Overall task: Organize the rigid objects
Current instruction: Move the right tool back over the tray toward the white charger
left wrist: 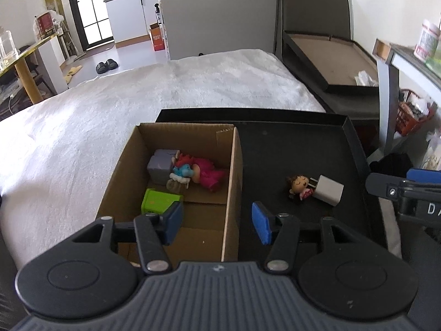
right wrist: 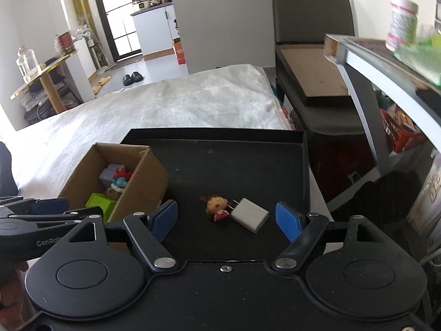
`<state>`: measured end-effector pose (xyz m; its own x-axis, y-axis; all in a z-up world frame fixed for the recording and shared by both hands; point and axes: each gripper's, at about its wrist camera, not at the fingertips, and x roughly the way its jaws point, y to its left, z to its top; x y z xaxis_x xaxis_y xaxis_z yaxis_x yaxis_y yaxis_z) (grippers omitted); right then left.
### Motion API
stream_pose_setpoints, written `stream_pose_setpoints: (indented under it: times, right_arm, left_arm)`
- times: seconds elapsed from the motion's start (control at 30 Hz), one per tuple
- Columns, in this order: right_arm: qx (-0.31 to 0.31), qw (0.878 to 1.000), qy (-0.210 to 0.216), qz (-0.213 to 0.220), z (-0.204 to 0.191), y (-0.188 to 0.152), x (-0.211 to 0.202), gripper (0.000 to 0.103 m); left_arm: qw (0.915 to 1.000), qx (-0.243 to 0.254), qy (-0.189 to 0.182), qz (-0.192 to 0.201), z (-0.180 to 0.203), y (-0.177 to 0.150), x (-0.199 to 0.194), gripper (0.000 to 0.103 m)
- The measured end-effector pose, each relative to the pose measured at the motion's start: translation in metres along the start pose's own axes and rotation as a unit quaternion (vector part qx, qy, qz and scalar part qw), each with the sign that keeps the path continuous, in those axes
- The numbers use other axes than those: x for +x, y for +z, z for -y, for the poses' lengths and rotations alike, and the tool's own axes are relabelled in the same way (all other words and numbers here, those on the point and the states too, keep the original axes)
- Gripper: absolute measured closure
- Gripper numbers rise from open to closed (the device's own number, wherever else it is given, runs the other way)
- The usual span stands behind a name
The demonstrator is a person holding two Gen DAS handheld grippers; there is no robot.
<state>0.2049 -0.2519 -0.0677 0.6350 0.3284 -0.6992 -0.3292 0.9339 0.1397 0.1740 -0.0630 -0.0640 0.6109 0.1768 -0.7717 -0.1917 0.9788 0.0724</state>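
A small doll [right wrist: 217,207] lies touching a white charger [right wrist: 249,215] on the black tray [right wrist: 234,162], beside a cardboard box [left wrist: 233,182] holding what seem toys, while the right gripper [right wrist: 228,220] and left gripper [left wrist: 217,223] hover open, empty.

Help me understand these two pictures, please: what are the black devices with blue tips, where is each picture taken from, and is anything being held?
Each picture comes from a camera mounted on a hand-held gripper, looking forward along its two blue-padded fingers. A person carries one in each hand.

The left wrist view shows the left gripper hanging over the right wall of a cardboard box, which already holds several toys and a green block.

The right wrist view shows the right gripper over a black tray, facing a small doll and a white charger that lie touching each other.

Both grippers are open and hold nothing.
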Motion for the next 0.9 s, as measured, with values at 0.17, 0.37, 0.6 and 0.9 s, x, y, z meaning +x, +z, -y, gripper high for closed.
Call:
stream_pose_setpoints:
  times: [0.17, 0.37, 0.6, 0.9]
  right_arm:
    - [0.015, 1.0, -0.004, -0.008, 0.015, -0.008, 0.009, 0.025]
    - [0.047, 0.999, 0.008, -0.021, 0.029, -0.016, 0.025, 0.025]
    - [0.029, 0.999, 0.001, -0.036, 0.035, -0.026, 0.047, 0.025]
    - [0.031, 0.998, 0.009, -0.053, 0.04, -0.028, 0.078, 0.025]
  left_arm:
    - [0.9998, 0.004, 0.009, -0.016, 0.005, -0.001, 0.012, 0.048]
    - [0.9991, 0.016, 0.028, -0.026, 0.012, 0.0, 0.024, 0.048]
    - [0.9982, 0.019, 0.043, -0.036, 0.016, 0.001, 0.038, 0.048]
    - [0.9972, 0.02, 0.065, -0.032, 0.019, -0.001, 0.054, 0.049]
